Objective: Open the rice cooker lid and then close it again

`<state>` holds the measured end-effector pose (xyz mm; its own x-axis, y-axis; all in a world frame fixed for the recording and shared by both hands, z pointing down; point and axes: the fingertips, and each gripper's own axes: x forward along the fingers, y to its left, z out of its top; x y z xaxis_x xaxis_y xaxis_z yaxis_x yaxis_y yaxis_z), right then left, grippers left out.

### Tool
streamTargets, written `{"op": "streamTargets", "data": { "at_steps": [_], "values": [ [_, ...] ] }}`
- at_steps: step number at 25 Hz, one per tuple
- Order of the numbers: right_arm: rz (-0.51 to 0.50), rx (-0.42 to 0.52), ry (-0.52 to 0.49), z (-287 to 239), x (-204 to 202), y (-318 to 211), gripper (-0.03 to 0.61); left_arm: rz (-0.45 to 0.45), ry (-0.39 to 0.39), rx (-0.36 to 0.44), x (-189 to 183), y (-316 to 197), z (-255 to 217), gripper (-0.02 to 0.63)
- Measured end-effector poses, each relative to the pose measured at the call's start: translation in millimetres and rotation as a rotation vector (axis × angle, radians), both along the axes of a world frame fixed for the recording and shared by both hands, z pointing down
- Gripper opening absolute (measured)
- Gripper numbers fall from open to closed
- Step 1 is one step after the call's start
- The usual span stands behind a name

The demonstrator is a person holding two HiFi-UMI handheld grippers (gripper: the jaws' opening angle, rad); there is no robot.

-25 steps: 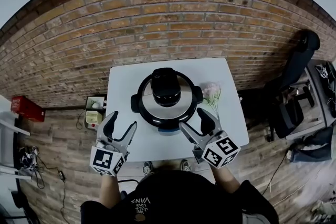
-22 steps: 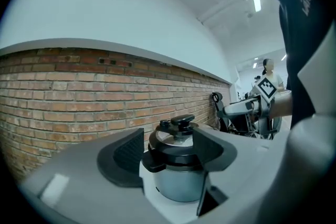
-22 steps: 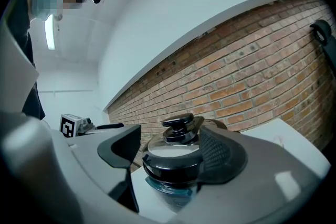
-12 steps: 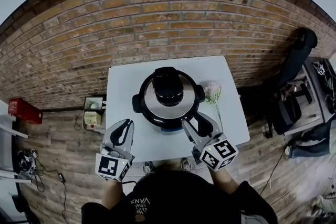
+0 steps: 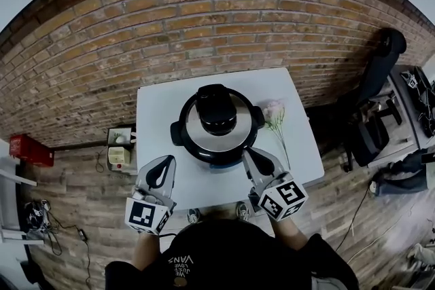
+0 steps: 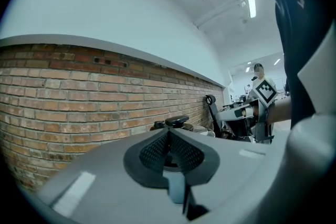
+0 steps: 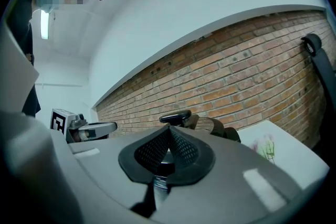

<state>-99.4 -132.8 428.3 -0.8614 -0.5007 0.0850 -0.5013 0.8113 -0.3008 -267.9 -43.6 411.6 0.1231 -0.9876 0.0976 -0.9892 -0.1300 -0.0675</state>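
Note:
The rice cooker point(image 5: 216, 124), black with a steel lid and a black top handle, stands with its lid down in the middle of the white table point(image 5: 156, 112). My left gripper point(image 5: 165, 161) hovers at the table's front left edge, apart from the cooker. My right gripper point(image 5: 249, 154) is just off the cooker's front right side. Both have just been closing and now stand shut with nothing between the pads. The lid handle point(image 6: 177, 121) shows beyond the shut left gripper point(image 6: 168, 132). In the right gripper view the lid handle point(image 7: 176, 116) again lies past the shut right gripper point(image 7: 169, 129).
A pink flower sprig point(image 5: 275, 119) lies on the table right of the cooker. A brick wall point(image 5: 204, 24) backs the table. On the wood floor sit a small box point(image 5: 119, 149) and a red case point(image 5: 28, 149) at left, and a black chair point(image 5: 380, 88) at right.
Both grippers' jaws went from wide open to shut, with nothing caught in them. The hands stayed roughly where they were at the table's front edge.

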Motion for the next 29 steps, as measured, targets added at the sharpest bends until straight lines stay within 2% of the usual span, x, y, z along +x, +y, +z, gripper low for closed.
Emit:
{"op": "streamTargets", "data": {
  "at_steps": [11,19,24,29],
  "values": [
    [0.004,0.008,0.024,-1,4,6,0.005,0.061,-0.004,-0.022,15,-2,2,0.002],
    [0.002,0.012,0.033,1,8,6,0.005,0.064,0.010,0.008,19,-4,1,0.002],
    [-0.007,0.013,0.036,1,7,8,0.005,0.077,0.010,-0.033,24,-1,4,0.002],
    [-0.018,0.014,0.041,0,8,9,0.005,0.061,0.016,0.010,23,-1,4,0.002]
  ]
}}
